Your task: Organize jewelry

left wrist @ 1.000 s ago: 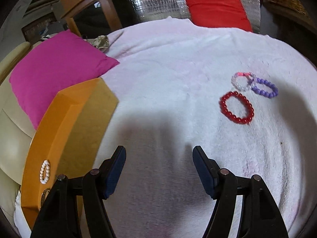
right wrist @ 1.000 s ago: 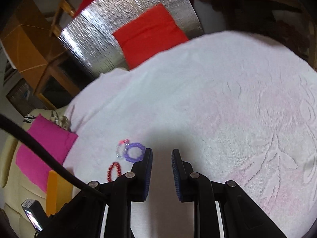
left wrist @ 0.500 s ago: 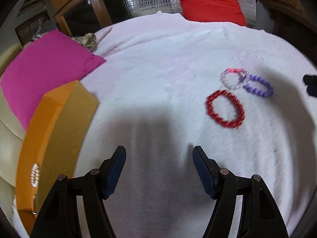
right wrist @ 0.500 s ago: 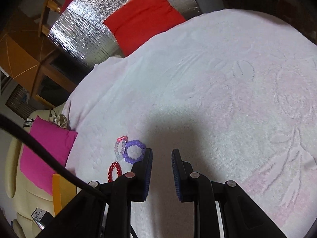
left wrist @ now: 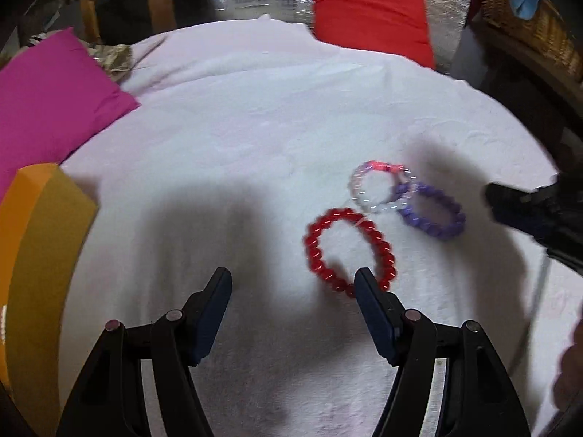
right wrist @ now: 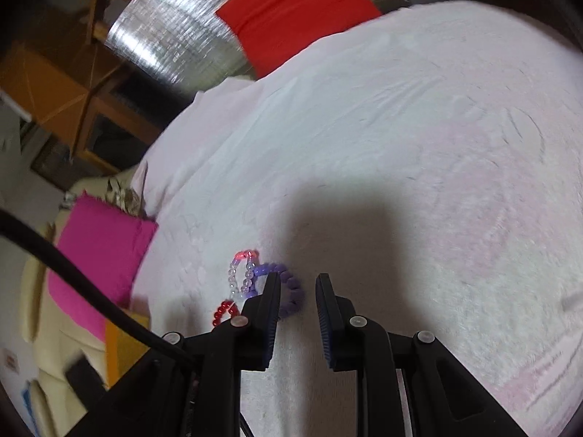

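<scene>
Both hand-held grippers have closed in on the red bracelet (left wrist: 348,251) and purple bracelet (right wrist: 289,293).

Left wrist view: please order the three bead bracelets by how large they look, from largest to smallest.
1. Red bead bracelet, though it lies nearest the camera.
2. Purple bead bracelet.
3. Clear bead bracelet with pink section, overlapping the purple one; blur makes 2 and 3 close.

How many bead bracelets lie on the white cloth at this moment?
3. The red bracelet lies nearest the left gripper. The clear bracelet lies beyond it, overlapping the purple bracelet on its right. The orange box may hold more, out of view.
</scene>
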A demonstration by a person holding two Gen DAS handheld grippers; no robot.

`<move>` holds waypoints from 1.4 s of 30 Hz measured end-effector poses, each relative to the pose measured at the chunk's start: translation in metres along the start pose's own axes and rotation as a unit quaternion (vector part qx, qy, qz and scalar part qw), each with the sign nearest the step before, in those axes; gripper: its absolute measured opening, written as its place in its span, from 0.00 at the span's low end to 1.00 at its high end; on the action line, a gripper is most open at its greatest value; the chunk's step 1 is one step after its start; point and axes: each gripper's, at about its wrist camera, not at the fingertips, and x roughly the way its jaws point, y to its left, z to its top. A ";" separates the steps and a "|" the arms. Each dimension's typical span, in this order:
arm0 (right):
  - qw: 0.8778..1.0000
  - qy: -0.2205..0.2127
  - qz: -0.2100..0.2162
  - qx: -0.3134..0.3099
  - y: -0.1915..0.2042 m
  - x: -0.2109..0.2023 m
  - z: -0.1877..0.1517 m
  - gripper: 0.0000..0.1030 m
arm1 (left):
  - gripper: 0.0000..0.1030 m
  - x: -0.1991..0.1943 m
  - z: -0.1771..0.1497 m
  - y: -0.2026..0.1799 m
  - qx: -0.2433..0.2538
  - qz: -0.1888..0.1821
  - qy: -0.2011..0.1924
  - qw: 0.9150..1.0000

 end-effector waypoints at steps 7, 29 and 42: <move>0.999 -0.001 -0.044 -0.029 0.008 0.018 -0.006 0.21 | 0.68 -0.014 -0.009 -0.007 0.003 -0.055 -0.001 0.998; 0.995 -0.054 -0.081 -0.036 -0.022 -0.020 -0.001 0.08 | 0.69 0.004 0.002 -0.010 -0.005 -0.081 -0.001 0.997; 0.996 -0.037 -0.082 -0.020 -0.046 -0.025 -0.001 0.08 | 0.47 0.018 0.001 -0.017 -0.018 -0.093 -0.006 0.996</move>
